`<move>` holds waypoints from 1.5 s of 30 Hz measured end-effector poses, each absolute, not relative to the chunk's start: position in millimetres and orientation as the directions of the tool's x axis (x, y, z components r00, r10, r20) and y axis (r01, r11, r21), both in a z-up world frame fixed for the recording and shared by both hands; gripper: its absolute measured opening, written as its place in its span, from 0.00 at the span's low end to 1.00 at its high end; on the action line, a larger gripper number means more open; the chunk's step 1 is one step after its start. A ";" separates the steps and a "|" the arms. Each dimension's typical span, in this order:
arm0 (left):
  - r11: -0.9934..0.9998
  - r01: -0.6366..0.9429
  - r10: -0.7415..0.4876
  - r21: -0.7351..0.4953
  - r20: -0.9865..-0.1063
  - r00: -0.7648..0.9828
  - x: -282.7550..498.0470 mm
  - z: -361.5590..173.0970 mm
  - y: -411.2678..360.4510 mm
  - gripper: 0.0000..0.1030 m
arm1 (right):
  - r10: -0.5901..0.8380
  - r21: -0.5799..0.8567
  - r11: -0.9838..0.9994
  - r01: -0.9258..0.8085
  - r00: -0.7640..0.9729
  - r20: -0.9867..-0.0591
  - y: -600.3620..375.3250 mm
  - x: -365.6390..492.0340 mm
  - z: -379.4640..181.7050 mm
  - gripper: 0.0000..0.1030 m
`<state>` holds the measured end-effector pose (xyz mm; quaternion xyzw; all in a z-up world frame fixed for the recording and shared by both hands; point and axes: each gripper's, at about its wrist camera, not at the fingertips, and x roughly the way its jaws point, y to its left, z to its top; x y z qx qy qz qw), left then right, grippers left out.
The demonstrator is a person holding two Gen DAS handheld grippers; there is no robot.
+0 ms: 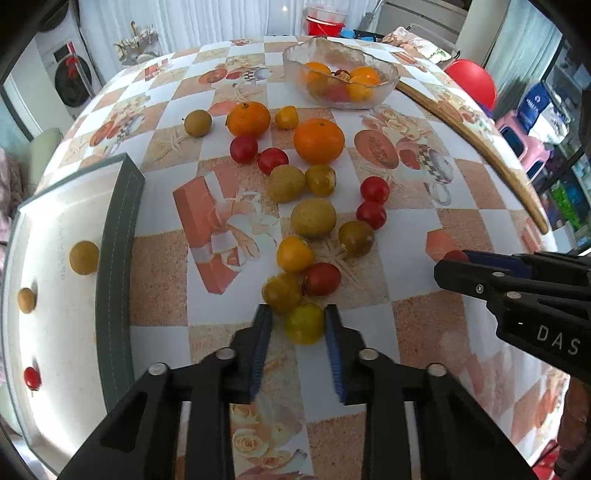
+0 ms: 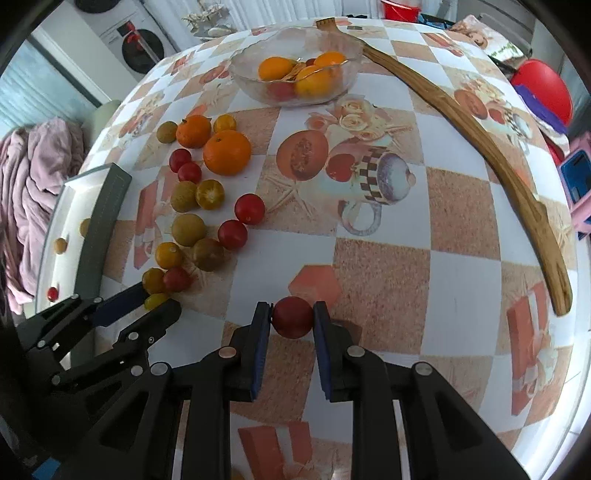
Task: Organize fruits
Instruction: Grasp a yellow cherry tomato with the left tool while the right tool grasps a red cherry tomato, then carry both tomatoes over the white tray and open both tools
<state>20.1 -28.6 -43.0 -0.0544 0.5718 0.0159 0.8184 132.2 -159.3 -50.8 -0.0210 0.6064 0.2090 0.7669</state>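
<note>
While both tools sit low over the table, the right gripper [image 2: 292,314] has its blue pads pressed against either side of a dark red cherry tomato [image 2: 293,317], clamping it just above the cloth, and the left gripper [image 1: 298,317] stands partly spread around a yellow-green tomato [image 1: 304,323], its pads just beside the fruit's flanks; whether they touch it I cannot tell. Beneath them a round table [image 2: 461,258] wears a checked cloth of white and sandy orange squares printed with melons, roses and cups, and around it the room shows a washing machine [image 1: 72,74], a pink heap of fabric [image 2: 33,177], a red bucket [image 1: 324,26] and a red balloon [image 1: 471,81]. At the left edge lies a flat white tray [image 1: 118,240] with a grey-green rim, holding two tan round fruits and one small red tomato, well apart from each other. A long curved wooden stick [image 2: 480,136] rests along the right side, its far end beside a glass bowl [image 1: 291,61] that holds oranges and red tomatoes. Two glossy oranges [image 1: 319,140] lie near the bowl, and from them a loose trail of red, yellow and tan-brown small fruits [image 1: 314,218] runs down to the left gripper, several touching.
</note>
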 end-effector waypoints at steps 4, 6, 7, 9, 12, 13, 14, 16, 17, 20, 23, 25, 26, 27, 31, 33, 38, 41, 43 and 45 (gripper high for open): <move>0.992 -0.093 -0.052 -0.090 -0.937 0.346 14.5 -36.5 -22.9 0.22 | 0.310 0.243 0.914 -0.326 0.171 -0.935 -163.2 126.6 -47.0 0.25; 0.991 -0.093 -0.056 -0.095 -0.935 0.351 12.0 -32.4 -21.1 0.22 | 0.315 0.251 0.914 -0.318 0.168 -0.934 -165.4 122.9 -44.7 0.25; 0.991 -0.093 -0.057 -0.096 -0.934 0.353 11.6 -30.3 -20.5 0.22 | 0.317 0.253 0.914 -0.317 0.168 -0.934 -165.6 121.5 -43.4 0.25; 0.991 -0.089 -0.063 -0.101 -0.931 0.360 10.3 -25.6 -18.9 0.22 | 0.318 0.255 0.914 -0.316 0.168 -0.933 -165.1 118.6 -40.4 0.25; 0.991 -0.085 -0.064 -0.103 -0.926 0.371 7.6 -18.6 -16.6 0.22 | 0.320 0.257 0.914 -0.314 0.169 -0.932 -162.7 115.7 -37.0 0.25; 0.991 -0.085 -0.065 -0.105 -0.925 0.375 6.5 -16.6 -15.0 0.22 | 0.320 0.257 0.914 -0.314 0.168 -0.932 -160.7 115.2 -36.2 0.25; 0.991 -0.086 -0.067 -0.107 -0.924 0.378 5.2 -14.6 -13.1 0.22 | 0.320 0.257 0.914 -0.315 0.169 -0.932 -158.5 114.3 -35.4 0.25; 0.990 -0.089 -0.068 -0.111 -0.920 0.386 2.2 -9.9 -8.3 0.22 | 0.322 0.258 0.912 -0.318 0.167 -0.932 -154.1 112.9 -33.7 0.25; 0.990 -0.091 -0.068 -0.111 -0.919 0.389 0.6 -8.1 -6.4 0.22 | 0.323 0.258 0.911 -0.322 0.167 -0.931 -150.9 112.0 -32.6 0.25; 0.989 -0.101 -0.063 -0.112 -0.914 0.401 -4.9 -2.0 3.0 0.22 | 0.326 0.257 0.906 -0.336 0.167 -0.931 -140.5 108.9 -29.3 0.25; 0.986 -0.119 -0.056 -0.114 -0.911 0.409 -10.3 2.3 13.3 0.22 | 0.329 0.256 0.900 -0.352 0.166 -0.930 -130.0 106.6 -26.1 0.25; 0.985 -0.130 -0.050 -0.114 -0.909 0.414 -14.6 4.8 21.6 0.22 | 0.332 0.256 0.895 -0.365 0.165 -0.929 -121.0 105.2 -23.5 0.25; 0.984 -0.136 -0.048 -0.115 -0.908 0.416 -16.6 5.6 25.4 0.22 | 0.334 0.255 0.891 -0.375 0.165 -0.928 -114.0 104.2 -22.0 0.25; 0.983 -0.142 -0.046 -0.115 -0.907 0.419 -19.0 6.4 30.0 0.22 | 0.336 0.255 0.889 -0.381 0.164 -0.928 -110.0 103.8 -21.2 0.25; 0.979 -0.170 -0.026 -0.108 -0.904 0.426 -29.7 8.8 49.2 0.22 | 0.344 0.254 0.873 -0.417 0.157 -0.926 -83.9 99.4 -17.2 0.25; 0.977 -0.186 -0.014 -0.104 -0.904 0.428 -36.0 9.4 60.1 0.22 | 0.349 0.255 0.865 -0.432 0.152 -0.925 -73.0 97.4 -15.9 0.25; 0.966 -0.242 0.019 -0.093 -0.905 0.424 -54.1 7.8 92.0 0.22 | 0.366 0.264 0.838 -0.478 0.133 -0.921 -36.1 92.0 -13.2 0.25; 0.958 -0.274 0.043 -0.079 -0.909 0.415 -64.5 4.2 110.1 0.22 | 0.379 0.272 0.818 -0.506 0.120 -0.918 -11.4 88.4 -11.2 0.25; 0.952 -0.298 0.060 -0.070 -0.912 0.406 -73.2 0.9 123.4 0.22 | 0.387 0.277 0.805 -0.524 0.111 -0.915 3.8 86.3 -10.5 0.25; 0.946 -0.319 0.072 -0.064 -0.916 0.395 -80.1 -2.8 134.3 0.22 | 0.395 0.282 0.789 -0.546 0.099 -0.913 21.9 83.4 -10.6 0.25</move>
